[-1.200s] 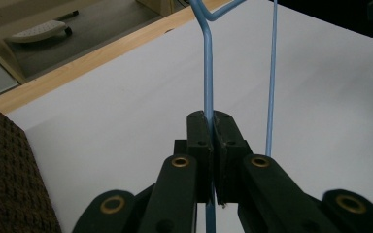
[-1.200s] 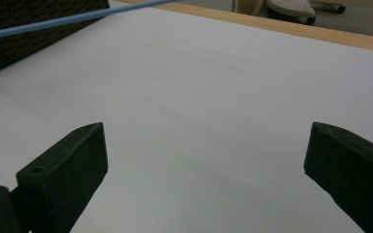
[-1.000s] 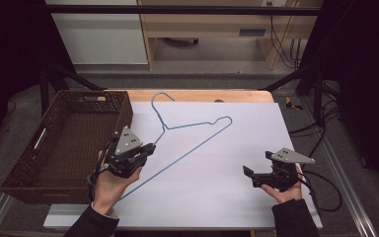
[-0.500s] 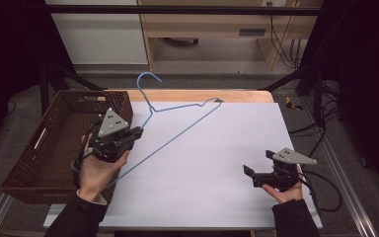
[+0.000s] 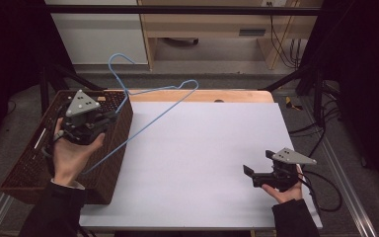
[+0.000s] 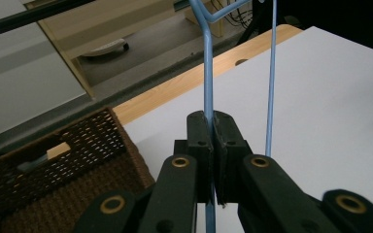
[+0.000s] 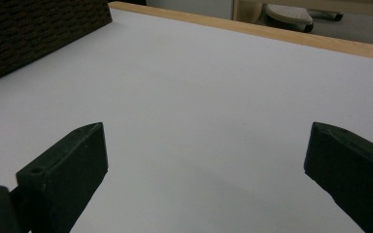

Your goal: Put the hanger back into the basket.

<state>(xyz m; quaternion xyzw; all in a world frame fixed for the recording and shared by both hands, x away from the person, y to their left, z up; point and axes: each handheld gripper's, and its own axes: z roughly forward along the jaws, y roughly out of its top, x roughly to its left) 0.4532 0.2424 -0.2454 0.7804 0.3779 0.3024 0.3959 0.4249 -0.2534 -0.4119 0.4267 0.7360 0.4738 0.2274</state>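
Left hand-held gripper (image 5: 103, 118): jaws pressed together on one wire of the blue hanger (image 5: 153, 111), held above the near right corner of the wicker basket (image 5: 29, 168), at about 9 o'clock of the desk (image 5: 217, 163). In the left gripper view the black pads (image 6: 201, 141) meet with the wire running straight up between them, a second wire of the hanger passing just beside at 1 o'clock.

Blue hanger: thin wire, lifted clear of the desk and tilted; the hook points up toward 11 o'clock beyond the basket's far edge, one shoulder reaches toward 12 o'clock over the wooden far rim, and the long bottom wire slopes down toward 7 o'clock past the left hand (image 5: 71, 158).

Right hand-held gripper (image 5: 249, 175): jaws standing wide apart with nothing between them, low over the white surface at about 4 o'clock, pointing toward 9 o'clock, well apart from the hanger.

Wicker basket: dark brown, open weave, at the desk's 9 o'clock edge; a small pale item lies inside, too indistinct to identify.
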